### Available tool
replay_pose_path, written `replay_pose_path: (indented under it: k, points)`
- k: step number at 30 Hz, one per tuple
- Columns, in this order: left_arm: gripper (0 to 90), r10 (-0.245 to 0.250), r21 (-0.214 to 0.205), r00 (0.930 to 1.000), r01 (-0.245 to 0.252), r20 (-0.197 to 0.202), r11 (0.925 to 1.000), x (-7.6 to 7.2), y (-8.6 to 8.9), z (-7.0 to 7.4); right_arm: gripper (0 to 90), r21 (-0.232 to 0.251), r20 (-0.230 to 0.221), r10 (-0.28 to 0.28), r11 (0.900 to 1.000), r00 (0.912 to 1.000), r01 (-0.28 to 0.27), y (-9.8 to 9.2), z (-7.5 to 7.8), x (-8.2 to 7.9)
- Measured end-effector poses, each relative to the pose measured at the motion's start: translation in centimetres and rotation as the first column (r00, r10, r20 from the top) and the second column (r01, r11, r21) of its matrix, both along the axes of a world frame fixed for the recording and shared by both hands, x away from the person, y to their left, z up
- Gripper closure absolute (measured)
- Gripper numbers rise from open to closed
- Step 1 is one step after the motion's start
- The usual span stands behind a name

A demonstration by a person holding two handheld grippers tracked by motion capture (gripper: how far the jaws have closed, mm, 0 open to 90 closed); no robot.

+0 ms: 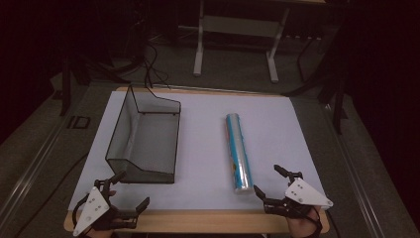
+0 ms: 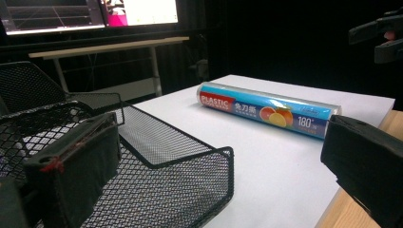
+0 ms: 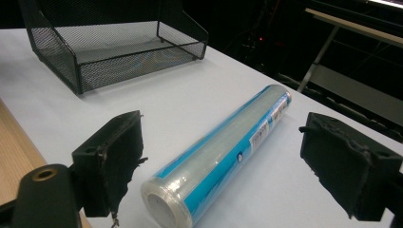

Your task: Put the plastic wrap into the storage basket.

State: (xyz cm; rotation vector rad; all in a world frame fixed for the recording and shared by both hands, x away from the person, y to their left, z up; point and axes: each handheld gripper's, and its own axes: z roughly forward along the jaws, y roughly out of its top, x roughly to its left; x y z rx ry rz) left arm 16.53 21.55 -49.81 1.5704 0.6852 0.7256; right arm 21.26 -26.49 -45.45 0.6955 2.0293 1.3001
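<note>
— Jaws first: how do they stand on the right gripper (image 1: pixel 271 184)?
— Spread wide, with nothing pressed between them. In the right gripper view the near end of the plastic-wrap roll (image 3: pixel 223 152) lies on the sheet in the gap between the two black pads, touching neither.
— And the left gripper (image 1: pixel 125 191)?
— Also spread wide and empty. It hovers over the near edge of the worktop (image 1: pixel 198 221), just in front of the mesh tray (image 1: pixel 143 139); in the left gripper view one pad sits before the tray's low front wall.
— How are the hands posed?
— Both come in from the bottom of the high view, low over the near edge, each with its grey three-cornered plate on top. The jaws point forward across the worktop.
— Where does the roll lie?
— On the white sheet (image 1: pixel 203 129), lengthwise from near to far, right of the tray and well apart from it. Its near end is just beside the right gripper.
— Beyond that?
— A white-legged stand (image 1: pixel 236 44) on the dark floor.
</note>
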Motion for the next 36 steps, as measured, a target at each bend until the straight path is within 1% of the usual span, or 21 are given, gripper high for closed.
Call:
replay_pose_path:
  k: [5, 10, 11, 13, 14, 17, 18, 21, 26, 28, 31, 33, 35, 36]
  points:
    - [0.2, -0.004, -0.002, 1.0, 0.004, 0.005, 1.0, -0.1, 0.0, 0.0, 13.8, -0.004, -0.005, 0.001, 1.0, 1.0, -0.001, 0.0, 0.0, 0.0]
    - [0.1, 0.004, 0.005, 1.0, -0.004, 0.007, 1.0, -0.1, -0.1, 0.0, 14.7, -0.003, -0.014, 0.007, 1.0, 0.9999, -0.007, 0.1, 0.2, -0.1]
    - [0.1, 0.003, 0.006, 0.9999, -0.003, 0.01, 1.0, -0.1, -0.1, 0.0, 14.7, 0.0, -0.023, 0.018, 0.9998, 0.9996, -0.018, 0.1, 0.3, -0.1]
    - [0.1, 0.005, 0.003, 0.9999, -0.005, 0.011, 1.0, -0.1, -0.1, 0.0, 14.7, 0.002, -0.03, 0.019, 0.9998, 0.9994, -0.019, 0.3, 0.5, -0.2]
    - [0.1, 0.005, 0.003, 0.9999, -0.005, 0.012, 1.0, -0.1, -0.1, 0.0, 14.7, 0.006, -0.036, 0.032, 0.9995, 0.9989, -0.032, 0.4, 0.7, -0.2]
    - [0.1, 0.004, 0.002, 0.9999, -0.004, 0.013, 1.0, 0.0, -0.1, 0.0, 14.7, -0.01, -0.026, 0.04, 0.9991, 0.9989, -0.04, 0.7, 1.0, -0.4]
    - [0.1, 0.007, 0.002, 0.9999, -0.007, 0.014, 1.0, 0.0, -0.1, 0.0, 14.7, -0.013, -0.017, 0.06, 0.9981, 0.9981, -0.06, 1.1, 1.5, -0.6]
    - [0.1, 0.007, 0.002, 0.9998, -0.007, 0.019, 1.0, 0.0, -0.1, 0.0, 14.7, -0.029, -0.007, 0.071, 0.9971, 0.9975, -0.071, 1.6, 2.1, -0.5]
    - [0.1, 0.007, 0.002, 0.9998, -0.007, 0.02, 1.0, 0.0, -0.2, 0.0, 14.7, -0.028, -0.022, 0.087, 0.9958, 0.9959, -0.088, 2.1, 3.2, 0.2]
    - [0.1, 0.006, 0.002, 0.9998, -0.006, 0.02, 1.0, 0.0, -0.2, 0.0, 14.7, -0.028, -0.016, 0.086, 0.9959, 0.9962, -0.087, 2.2, 3.5, 0.2]
    - [0.1, 0.006, 0.004, 0.9998, -0.006, 0.02, 1.0, 0.0, -0.3, 0.0, 14.7, -0.018, 0.003, 0.088, 0.9959, 0.9961, -0.088, 2.5, 4.8, 0.6]
    - [0.1, 0.004, 0.002, 0.9998, -0.004, 0.021, 1.0, -0.1, -0.3, 0.0, 14.7, -0.017, 0.006, 0.083, 0.9964, 0.9965, -0.083, 2.8, 5.4, 1.0]
    - [0.1, 0.005, 0.004, 0.9998, -0.005, 0.021, 1.0, -0.1, -0.3, 0.0, 14.8, -0.024, 0.007, 0.072, 0.9971, 0.9974, -0.072, 3.2, 6.0, 1.8]
    - [0.1, 0.005, 0.004, 0.9998, -0.005, 0.021, 1.0, -0.1, -0.3, 0.0, 14.8, -0.024, 0.007, 0.072, 0.9971, 0.9974, -0.072, 3.2, 6.0, 1.8]
